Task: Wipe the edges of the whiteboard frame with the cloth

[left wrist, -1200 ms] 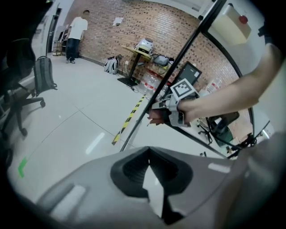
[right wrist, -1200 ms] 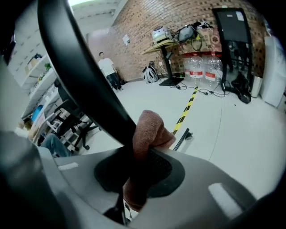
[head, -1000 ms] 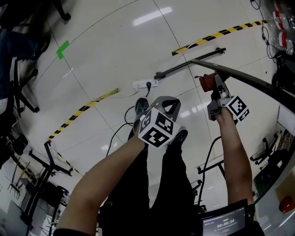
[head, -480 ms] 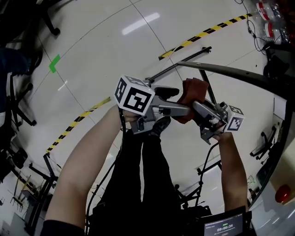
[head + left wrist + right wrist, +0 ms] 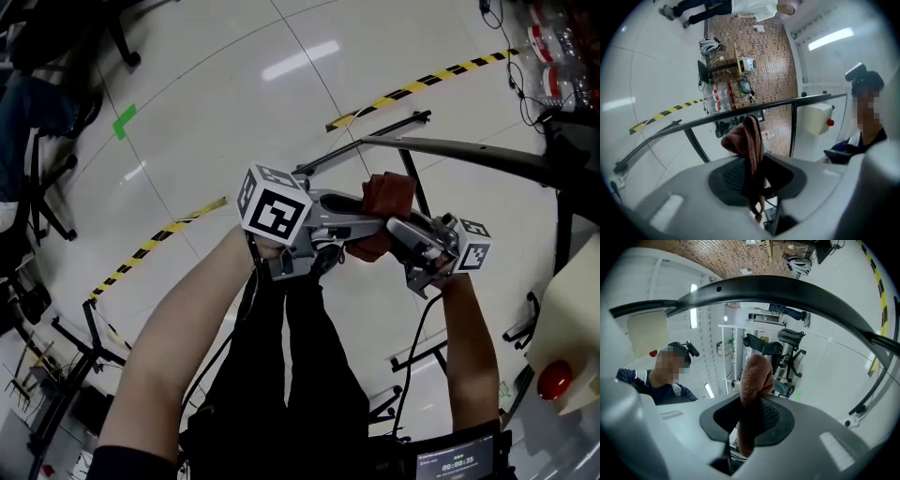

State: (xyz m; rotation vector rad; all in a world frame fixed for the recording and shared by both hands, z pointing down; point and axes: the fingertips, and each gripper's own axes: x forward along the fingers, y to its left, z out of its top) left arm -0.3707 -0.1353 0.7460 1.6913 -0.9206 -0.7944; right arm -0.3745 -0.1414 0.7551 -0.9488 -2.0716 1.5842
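Left claw (image 5: 752, 177): pinching a narrow fold of the cloth (image 5: 750, 140) at the centre of its view, pads pressed on it, the rest bunched above the tips.
Right claw (image 5: 749, 423): clamped on the same cloth, having just closed tighter on it; rounded wad standing up past the tips.
Cloth position: in mid-air at the centre of the head view, shared between both claws; no clear contact with the whiteboard frame (image 5: 469, 150).
Risk, shared grip: pulling the claws apart likely to tug the cloth out of the weaker pinch, or to stretch it flat and leave no wad to wipe with.
Risk, handover: releasing one claw before the other holds firmly likely to drop the cloth.
Risk, thin pinch: only a slim fold caught in each claw; drag along an edge could peel it free.
Frame edge: dark curved bar across the upper right of the head view, just beyond the cloth; hard claw tips could scrape it if the wad sits too low.
Risk, coverage: narrow bar, easy to slide off sideways and skip a stretch.
Floor (image 5: 187, 131): far below, glossy; a dropped cloth would mean stooping and gripping it afresh.
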